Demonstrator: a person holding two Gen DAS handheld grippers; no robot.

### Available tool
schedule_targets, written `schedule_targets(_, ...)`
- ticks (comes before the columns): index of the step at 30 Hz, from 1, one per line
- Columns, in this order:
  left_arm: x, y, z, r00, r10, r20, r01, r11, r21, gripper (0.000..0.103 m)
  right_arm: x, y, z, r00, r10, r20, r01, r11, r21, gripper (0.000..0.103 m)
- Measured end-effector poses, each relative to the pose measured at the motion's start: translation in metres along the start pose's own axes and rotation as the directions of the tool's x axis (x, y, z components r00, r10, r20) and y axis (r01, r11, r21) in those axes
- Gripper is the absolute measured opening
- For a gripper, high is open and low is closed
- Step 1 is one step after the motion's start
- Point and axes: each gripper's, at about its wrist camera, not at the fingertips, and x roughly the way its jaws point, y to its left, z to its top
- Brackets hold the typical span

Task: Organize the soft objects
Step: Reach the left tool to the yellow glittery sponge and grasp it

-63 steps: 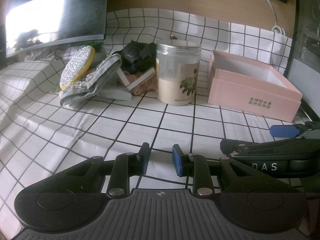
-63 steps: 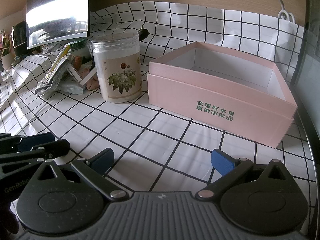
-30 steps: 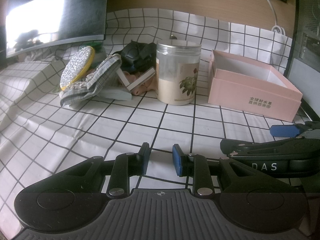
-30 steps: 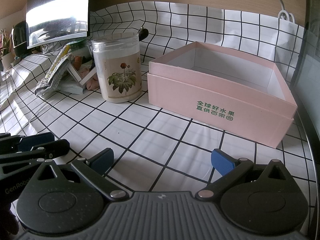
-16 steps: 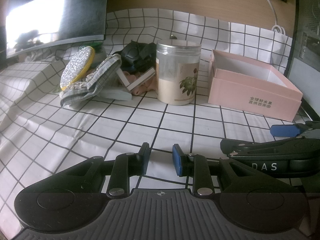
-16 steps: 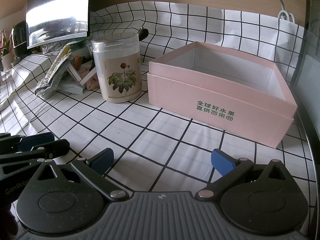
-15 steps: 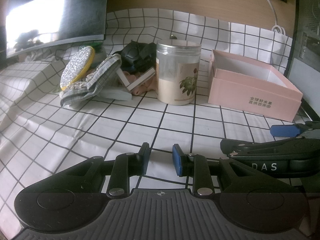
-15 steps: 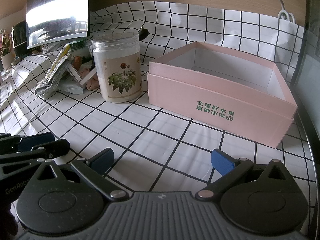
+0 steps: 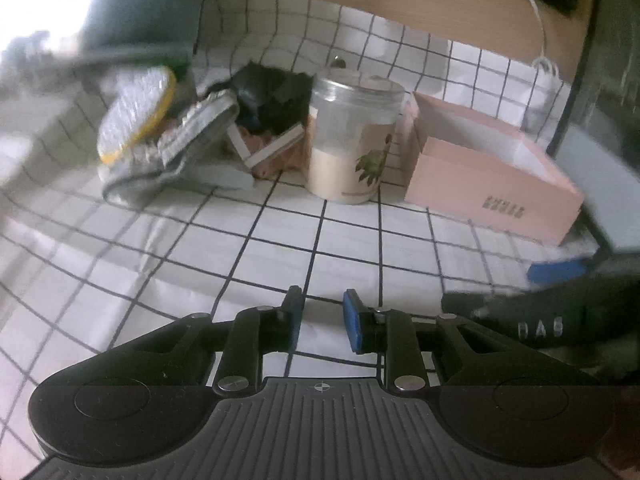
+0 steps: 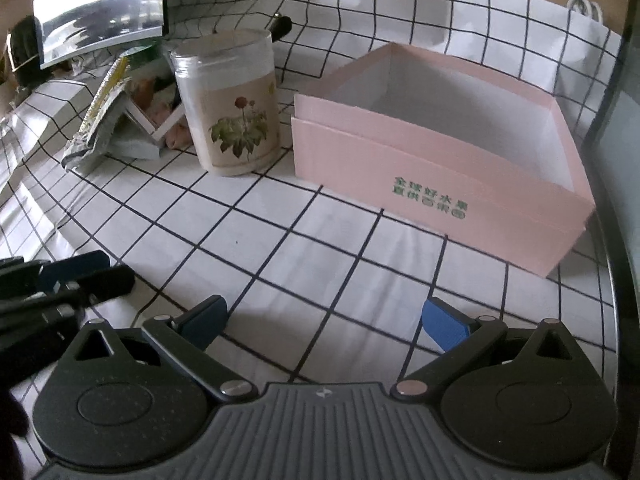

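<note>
Fingers of the left gripper [image 9: 322, 316] are hovering narrowly parted, having just been closing on nothing, facing the soft pile [image 9: 188, 136] beside the jar [image 9: 352, 140]. Right gripper [image 10: 324, 322] is gaping empty before the pink box [image 10: 436, 184]; a careless reach risks toppling that jar.

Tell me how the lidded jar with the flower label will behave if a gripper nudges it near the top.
The jar is tall on a modest base, so a high push would probably tip it rather than slide it. It looks mostly full of pale powder, so likely fairly heavy. Its smooth plastic wall may slip between pads.
</note>
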Motion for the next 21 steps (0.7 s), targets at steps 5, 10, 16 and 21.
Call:
schedule_targets(5, 0.003, 0.051, 0.026, 0.992, -0.114, -0.059, 0.103, 0.982, -0.159, 0.026, 0.0, 0.019, 0.01, 0.996, 0.029, -0.088, -0.032, 0.999, -0.039, 0.103)
schedule_targets(10, -0.013, 0.113, 0.065, 0.986, -0.159, 0.05, 0.165, 0.974, -0.155, 0.026, -0.005, 0.053, 0.034, 0.994, 0.011, -0.11, -0.015, 0.999, -0.036, 0.098)
schedule_targets(16, -0.008, 0.203, 0.116, 0.979, -0.186, 0.079, 0.195, 0.973, -0.122, 0.026, -0.026, 0.123, 0.094, 0.998, -0.013, 0.06, 0.019, 0.995, -0.1, 0.098)
schedule_targets(21, 0.024, 0.263, 0.152, 0.966, -0.255, 0.044, 0.258, 0.961, -0.096, 0.026, -0.006, 0.179, 0.153, 0.995, 0.001, 0.099, 0.008, 0.996, -0.091, 0.084)
